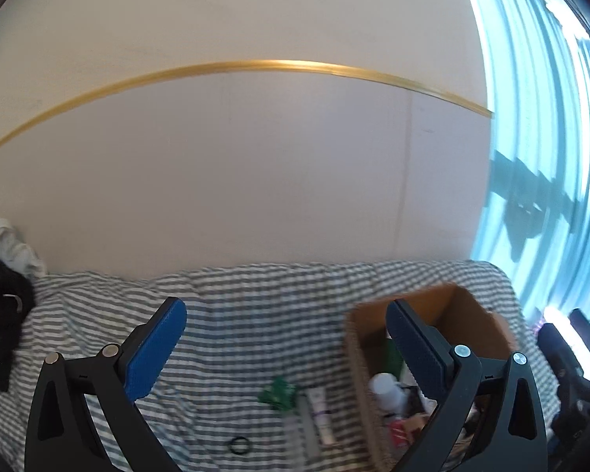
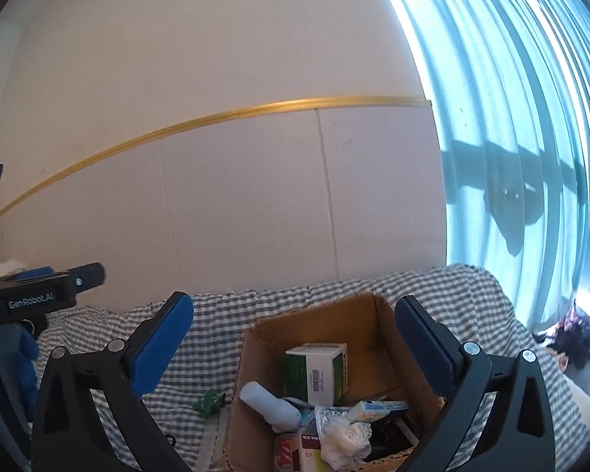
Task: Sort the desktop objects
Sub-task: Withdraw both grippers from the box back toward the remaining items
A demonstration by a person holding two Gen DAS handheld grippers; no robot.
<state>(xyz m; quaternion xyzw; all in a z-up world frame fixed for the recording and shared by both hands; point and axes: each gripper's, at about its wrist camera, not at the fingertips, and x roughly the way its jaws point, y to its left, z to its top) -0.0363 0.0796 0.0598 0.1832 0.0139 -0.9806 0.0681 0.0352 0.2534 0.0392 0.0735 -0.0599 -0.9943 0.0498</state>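
My left claw (image 1: pixel 285 348) stands spread wide with nothing between its blue pads (image 1: pixel 155 352), and my right claw (image 2: pixel 295 344) gapes just as wide, empty too. Past the right claw sits the cardboard box (image 2: pixel 255 354) on the grey-and-white checked cloth (image 2: pixel 216 330), its near edge cut off by the frame. Inside I make out a green-and-white carton (image 2: pixel 320 369), a white bottle (image 2: pixel 269 399) lying on its side, a crumpled white cloth (image 2: pixel 344 438) and a red packet (image 2: pixel 289 452); the dark thing beneath them I cannot identify. Left of the box lie a green wrapper (image 1: pixel 277 393), a white tube (image 1: pixel 320 413) and a black ring (image 1: pixel 240 445), all blurred in the left view
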